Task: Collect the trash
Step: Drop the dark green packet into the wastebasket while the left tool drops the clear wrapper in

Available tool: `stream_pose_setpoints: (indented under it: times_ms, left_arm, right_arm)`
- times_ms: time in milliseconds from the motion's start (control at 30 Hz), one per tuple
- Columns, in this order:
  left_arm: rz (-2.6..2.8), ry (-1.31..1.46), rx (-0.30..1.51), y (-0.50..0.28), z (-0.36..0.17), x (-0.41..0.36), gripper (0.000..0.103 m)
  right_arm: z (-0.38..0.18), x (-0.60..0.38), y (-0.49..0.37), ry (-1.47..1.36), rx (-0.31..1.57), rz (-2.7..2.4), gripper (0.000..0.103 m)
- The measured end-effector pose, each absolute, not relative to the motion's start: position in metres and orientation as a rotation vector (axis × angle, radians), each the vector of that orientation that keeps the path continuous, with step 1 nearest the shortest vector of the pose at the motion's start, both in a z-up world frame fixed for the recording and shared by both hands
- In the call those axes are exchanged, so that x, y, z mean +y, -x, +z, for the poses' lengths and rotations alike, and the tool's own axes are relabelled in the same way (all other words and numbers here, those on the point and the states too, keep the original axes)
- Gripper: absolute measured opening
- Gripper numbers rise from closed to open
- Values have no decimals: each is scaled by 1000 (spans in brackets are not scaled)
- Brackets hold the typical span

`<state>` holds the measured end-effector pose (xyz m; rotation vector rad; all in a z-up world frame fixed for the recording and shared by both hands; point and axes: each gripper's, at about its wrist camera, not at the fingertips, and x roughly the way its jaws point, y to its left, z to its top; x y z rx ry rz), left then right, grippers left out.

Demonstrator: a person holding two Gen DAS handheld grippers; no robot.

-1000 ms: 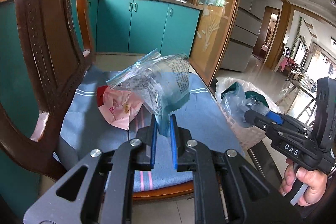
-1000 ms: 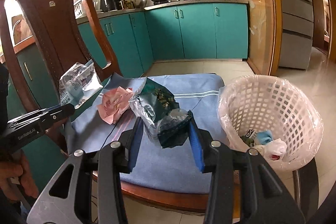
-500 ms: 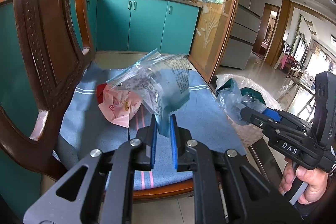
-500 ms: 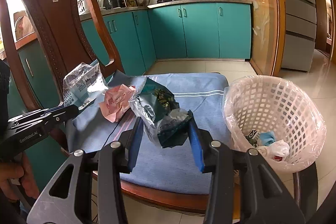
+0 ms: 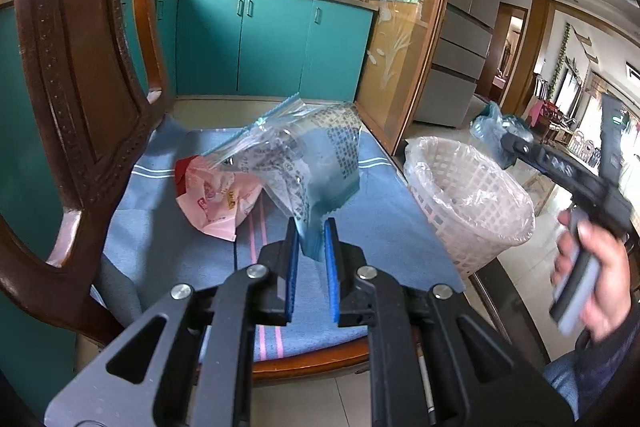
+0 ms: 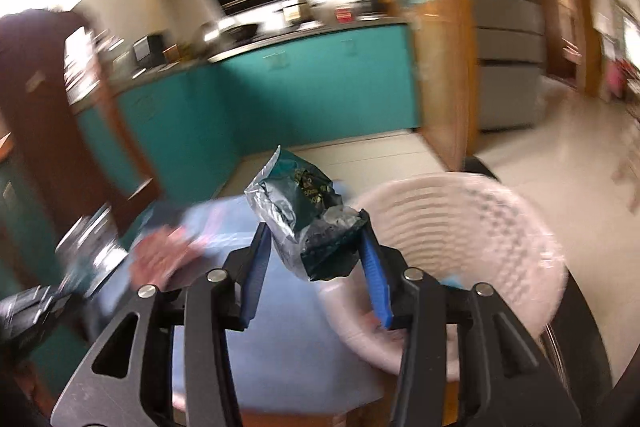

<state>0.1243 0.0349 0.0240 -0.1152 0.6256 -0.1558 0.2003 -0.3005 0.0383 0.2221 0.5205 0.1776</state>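
My left gripper (image 5: 311,227) is shut on a clear printed plastic bag (image 5: 304,155) and holds it above the blue chair cushion (image 5: 168,227). A crumpled pink wrapper (image 5: 216,199) lies on the cushion behind the bag. My right gripper (image 6: 314,231) is shut on a dark green foil bag (image 6: 308,215) and holds it just left of the white mesh basket (image 6: 472,227). In the left wrist view the right gripper (image 5: 516,147) hovers with its bag past the basket's (image 5: 472,195) far rim. The right wrist view is motion-blurred.
The wooden chair back (image 5: 80,87) rises at the left. The basket stands at the cushion's right edge and is lined with plastic. Teal cabinets (image 5: 260,43) and a tiled floor lie behind.
My right gripper has swung up and to the right with the green foil bag, from over the cushion to above the basket. My left gripper has hardly moved.
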Motion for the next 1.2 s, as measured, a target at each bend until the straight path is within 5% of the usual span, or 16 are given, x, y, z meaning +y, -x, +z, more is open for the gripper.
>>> stream_pose_setpoints:
  times_ms: [33, 267, 600, 633, 700, 1200]
  left_arm:
    - [-162, 114, 629, -125, 23, 32, 13]
    - [-226, 72, 648, -130, 16, -4, 14]
    - [-482, -24, 665, -185, 39, -151, 18]
    - [-479, -26, 661, -198, 42, -164, 22]
    - [-447, -34, 702, -223, 38, -182, 95]
    - [-136, 9, 630, -123, 21, 6, 99]
  right_arm:
    - [32, -312, -210, -244, 556, 144, 79]
    - [48, -371, -180, -478, 465, 57, 97]
    - [54, -406, -161, -595, 333, -75, 99]
    - [55, -407, -160, -601, 327, -74, 99]
    - [54, -408, -160, -603, 320, -79, 99]
    - [53, -325, -162, -411, 443, 135, 99]
